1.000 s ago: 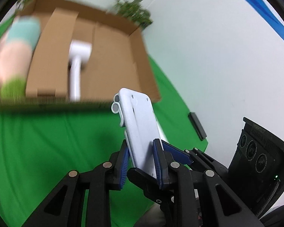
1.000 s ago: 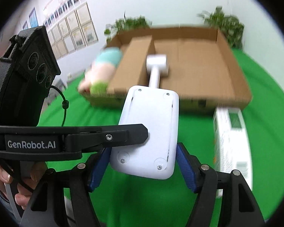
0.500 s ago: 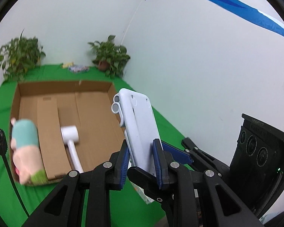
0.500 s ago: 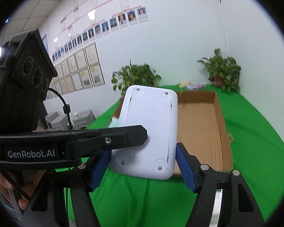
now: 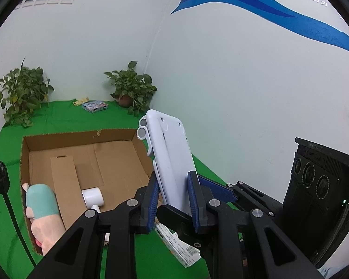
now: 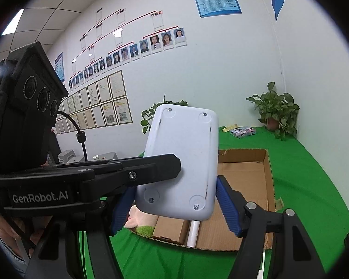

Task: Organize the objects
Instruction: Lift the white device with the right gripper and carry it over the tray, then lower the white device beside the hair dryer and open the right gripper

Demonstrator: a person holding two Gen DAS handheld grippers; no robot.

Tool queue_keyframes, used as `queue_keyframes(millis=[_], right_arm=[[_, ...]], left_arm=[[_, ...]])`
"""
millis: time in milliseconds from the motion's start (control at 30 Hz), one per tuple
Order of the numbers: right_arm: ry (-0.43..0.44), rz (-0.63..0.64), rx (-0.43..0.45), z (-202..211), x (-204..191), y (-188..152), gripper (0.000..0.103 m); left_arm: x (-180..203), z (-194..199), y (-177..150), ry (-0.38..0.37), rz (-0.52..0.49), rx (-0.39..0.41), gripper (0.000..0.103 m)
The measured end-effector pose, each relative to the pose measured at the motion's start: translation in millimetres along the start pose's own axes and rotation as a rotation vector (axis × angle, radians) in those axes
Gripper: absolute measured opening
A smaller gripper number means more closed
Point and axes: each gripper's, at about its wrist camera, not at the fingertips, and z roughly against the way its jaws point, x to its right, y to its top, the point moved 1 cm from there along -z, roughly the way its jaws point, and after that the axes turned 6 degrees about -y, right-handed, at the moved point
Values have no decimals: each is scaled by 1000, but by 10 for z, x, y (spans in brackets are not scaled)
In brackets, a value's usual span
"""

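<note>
My left gripper (image 5: 173, 190) is shut on a flat white plastic device (image 5: 168, 160), gripping its thin edges and holding it upright above the green cloth. In the right wrist view the device (image 6: 181, 160) shows its screwed back face. My right gripper (image 6: 176, 207) has its blue pads either side of the device's lower end; the right pad stands slightly apart, so the hold is unclear. The left gripper's black finger (image 6: 137, 174) crosses the device. An open cardboard box (image 5: 81, 160) lies behind, holding a white hammer-shaped object (image 5: 92, 197) and a pink and teal plush toy (image 5: 43, 211).
A white printed carton (image 5: 179, 246) lies on the green cloth (image 5: 58, 118) under my left gripper. Two potted plants (image 5: 132, 90) and a small colourful packet (image 5: 95, 105) stand at the back by the white walls. A loose cardboard flap (image 5: 62, 186) lies inside the box.
Both grippers have tilted up with the white device, so the box has dropped lower in both views and more wall shows. The grip on the device looks the same.
</note>
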Motion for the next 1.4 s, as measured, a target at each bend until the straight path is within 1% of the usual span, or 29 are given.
queue_keyframes(millis=[133, 400, 500, 700, 833, 967, 1267, 1400], right_arm=[[1, -15, -45, -200, 83, -51, 67], [5, -34, -126, -694, 300, -137, 67], [9, -53, -158, -902, 400, -223, 67], [15, -86, -266, -1258, 537, -531, 67], [22, -122, -342, -1492, 656, -807, 67], [36, -169, -418, -1651, 742, -1098, 67], [68, -229, -530, -1805, 848, -1507, 67], [68, -214, -553, -1891, 877, -1580, 67]], left_arm=[[-219, -203, -37, -8, 36, -31, 21], [-744, -784, -130, -7, 87, -85, 21], [-958, -1043, -214, -2, 109, -120, 21], [-1409, -1506, -558, -8, 189, -178, 20], [-1663, -1799, -839, -9, 241, -241, 20], [-1854, -2059, -1144, 7, 293, -303, 20], [-2045, -2351, -1534, 52, 352, -395, 21], [-2127, -2387, -1641, 58, 383, -392, 22]])
